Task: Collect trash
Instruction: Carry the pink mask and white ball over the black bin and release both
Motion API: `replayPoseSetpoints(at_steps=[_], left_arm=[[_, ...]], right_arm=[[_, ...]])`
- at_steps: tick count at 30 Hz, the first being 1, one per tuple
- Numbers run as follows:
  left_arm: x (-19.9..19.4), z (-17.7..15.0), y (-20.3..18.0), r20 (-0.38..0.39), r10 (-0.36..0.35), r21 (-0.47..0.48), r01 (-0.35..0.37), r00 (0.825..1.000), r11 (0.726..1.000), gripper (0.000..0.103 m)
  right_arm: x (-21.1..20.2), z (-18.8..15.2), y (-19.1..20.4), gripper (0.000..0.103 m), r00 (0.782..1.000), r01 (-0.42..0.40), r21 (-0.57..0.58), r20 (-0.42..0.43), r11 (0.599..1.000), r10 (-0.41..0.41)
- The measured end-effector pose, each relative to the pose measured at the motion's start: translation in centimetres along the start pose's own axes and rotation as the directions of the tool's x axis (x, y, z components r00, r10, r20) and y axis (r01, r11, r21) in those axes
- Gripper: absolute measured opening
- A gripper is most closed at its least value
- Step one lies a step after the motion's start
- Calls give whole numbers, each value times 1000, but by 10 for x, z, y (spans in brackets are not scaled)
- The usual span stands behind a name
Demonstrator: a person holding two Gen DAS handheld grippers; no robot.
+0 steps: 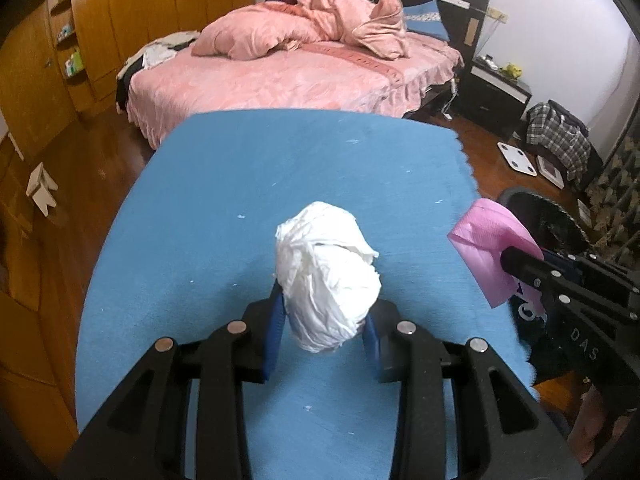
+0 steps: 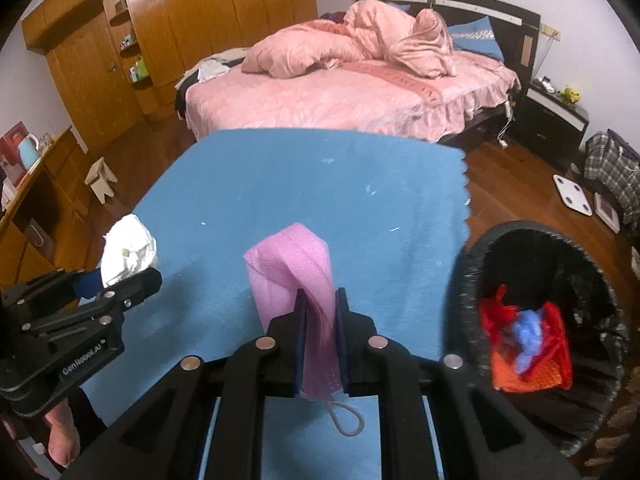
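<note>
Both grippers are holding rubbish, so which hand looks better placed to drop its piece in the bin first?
Probably the right. The right gripper, clamped on the pink mask, has the black bin beside it; the left gripper, holding the white wad, is farther away.

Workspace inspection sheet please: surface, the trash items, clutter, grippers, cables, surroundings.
Surface: blue mat, small white flecks on it.
Job's things: white paper wad; pink face mask; black bin to the right, red and blue scraps inside.
Clutter: nothing seen on the mat.
Grippers: left gripper shut on the wad; right gripper shut on the mask.
Cables: white lead by the nightstand.
Surroundings: pink bed, wooden wardrobe, stool.
</note>
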State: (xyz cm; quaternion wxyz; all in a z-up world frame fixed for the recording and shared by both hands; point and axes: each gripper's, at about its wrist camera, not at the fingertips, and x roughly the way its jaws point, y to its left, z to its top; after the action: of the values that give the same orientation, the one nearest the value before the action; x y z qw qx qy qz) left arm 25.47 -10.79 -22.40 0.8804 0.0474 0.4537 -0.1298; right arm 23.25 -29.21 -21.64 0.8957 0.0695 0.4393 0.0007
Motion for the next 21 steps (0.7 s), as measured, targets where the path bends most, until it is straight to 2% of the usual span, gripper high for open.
replayPoseSetpoints(at_steps=[6,14,21], left_arm=[[-23,4,-35,25,-18,26,18,1000,1000,33],[-32,11,-84,15,-32,37,31,999,999,33],[-29,14,-135,10,-74,71,73,997,995,33]], right_arm=[[-32,-1,-18,13,999,29,2,32,1000,-29],[-65,-3,-60,13,996,77,36,44,996,-78],[-79,-4,-120,13,990,140,87,21,986,-143]])
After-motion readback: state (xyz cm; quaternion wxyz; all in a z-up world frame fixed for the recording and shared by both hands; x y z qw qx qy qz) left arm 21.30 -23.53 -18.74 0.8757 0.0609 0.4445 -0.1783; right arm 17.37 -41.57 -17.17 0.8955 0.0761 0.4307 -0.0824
